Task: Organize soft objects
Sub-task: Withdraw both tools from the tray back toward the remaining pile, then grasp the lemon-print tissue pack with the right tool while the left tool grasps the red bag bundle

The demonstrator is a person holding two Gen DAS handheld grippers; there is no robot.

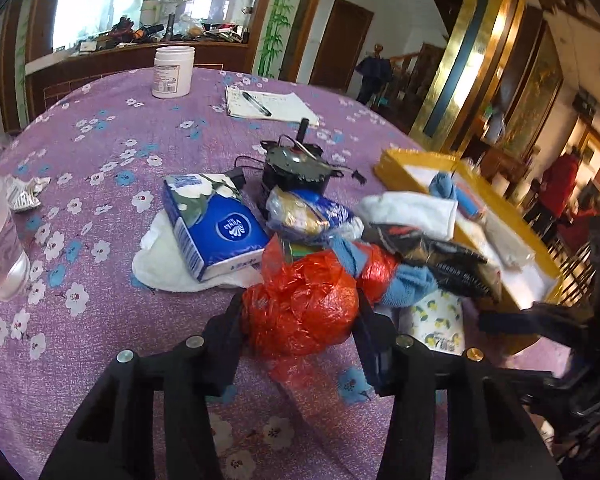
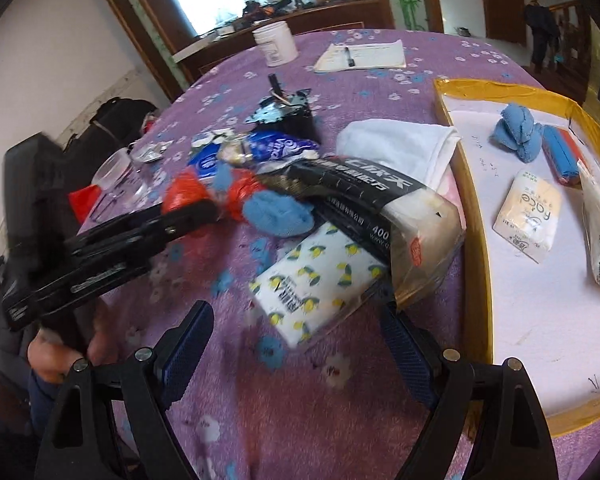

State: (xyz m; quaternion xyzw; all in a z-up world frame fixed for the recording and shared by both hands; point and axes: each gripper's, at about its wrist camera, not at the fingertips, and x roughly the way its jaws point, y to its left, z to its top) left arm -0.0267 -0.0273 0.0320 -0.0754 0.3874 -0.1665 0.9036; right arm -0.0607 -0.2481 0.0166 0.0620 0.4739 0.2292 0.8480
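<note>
Red crinkled plastic bag (image 1: 300, 312), at six o'clock of the pile beside the yellow tray (image 1: 392, 164), sits squeezed in the left gripper (image 1: 298, 344), seemingly for lifting, while the right gripper (image 2: 296, 344) gapes empty before the lemon-print tissue pack (image 2: 320, 280).

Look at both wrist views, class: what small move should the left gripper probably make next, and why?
Probably lift the red plastic bag slightly. The left gripper has its fingers against both sides of it, while the bag's far side sits against the pile of soft things; the yellow tray waits beyond.
</note>
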